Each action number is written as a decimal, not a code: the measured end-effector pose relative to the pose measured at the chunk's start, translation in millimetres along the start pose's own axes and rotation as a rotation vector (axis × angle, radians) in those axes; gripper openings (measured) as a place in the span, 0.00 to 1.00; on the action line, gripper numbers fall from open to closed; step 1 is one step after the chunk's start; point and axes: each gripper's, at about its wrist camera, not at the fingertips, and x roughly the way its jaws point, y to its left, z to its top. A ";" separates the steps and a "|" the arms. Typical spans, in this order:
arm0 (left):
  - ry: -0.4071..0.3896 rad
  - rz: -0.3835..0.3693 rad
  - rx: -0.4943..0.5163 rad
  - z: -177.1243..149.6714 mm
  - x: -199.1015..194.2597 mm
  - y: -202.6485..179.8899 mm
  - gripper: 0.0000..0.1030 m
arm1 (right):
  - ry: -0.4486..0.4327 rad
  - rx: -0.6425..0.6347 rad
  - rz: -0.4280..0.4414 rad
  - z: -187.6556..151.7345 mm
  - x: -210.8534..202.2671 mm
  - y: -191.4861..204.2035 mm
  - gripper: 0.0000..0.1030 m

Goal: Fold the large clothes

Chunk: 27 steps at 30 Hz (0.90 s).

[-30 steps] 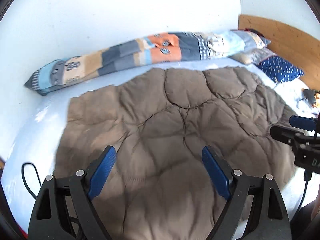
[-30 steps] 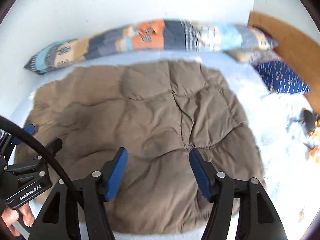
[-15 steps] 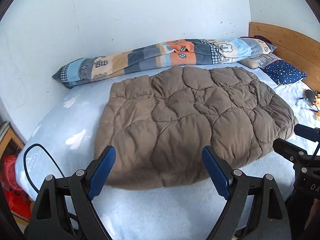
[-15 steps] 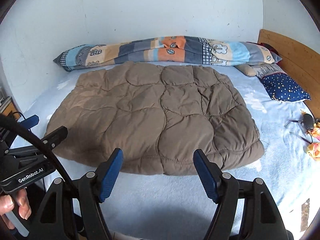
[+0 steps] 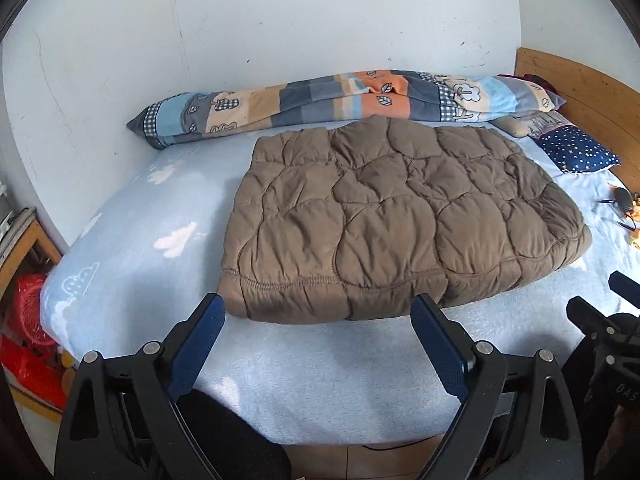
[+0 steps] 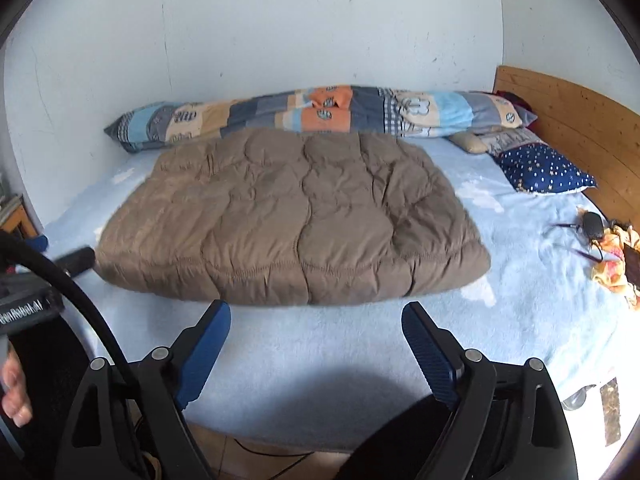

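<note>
Left gripper (image 5: 316,322) and right gripper (image 6: 316,330) both wide apart, jaws opening, nothing between them. Folded brown quilted jacket (image 5: 400,220) flat on the light-blue bed (image 5: 320,380), just ahead of both.

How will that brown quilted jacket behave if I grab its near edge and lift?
The brown quilted jacket looks puffy and creased, so it will probably sag and drape rather than hold shape. Its padded bulk suggests it is light for its size. The fabric has a slight sheen, so a thin pinch might slip; taking the thick stitched hem seems safer.
</note>
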 end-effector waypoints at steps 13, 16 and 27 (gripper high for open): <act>0.207 0.032 -0.050 13.9 121.1 -1.8 0.91 | -0.012 0.001 -0.005 28.8 66.0 17.9 0.82; 0.209 0.042 -0.063 10.9 131.3 -1.4 0.97 | 0.045 0.042 0.005 34.0 91.5 13.3 0.81; 0.231 0.054 -0.082 3.0 137.5 -1.3 1.00 | 0.214 0.064 0.022 25.5 129.8 12.6 0.88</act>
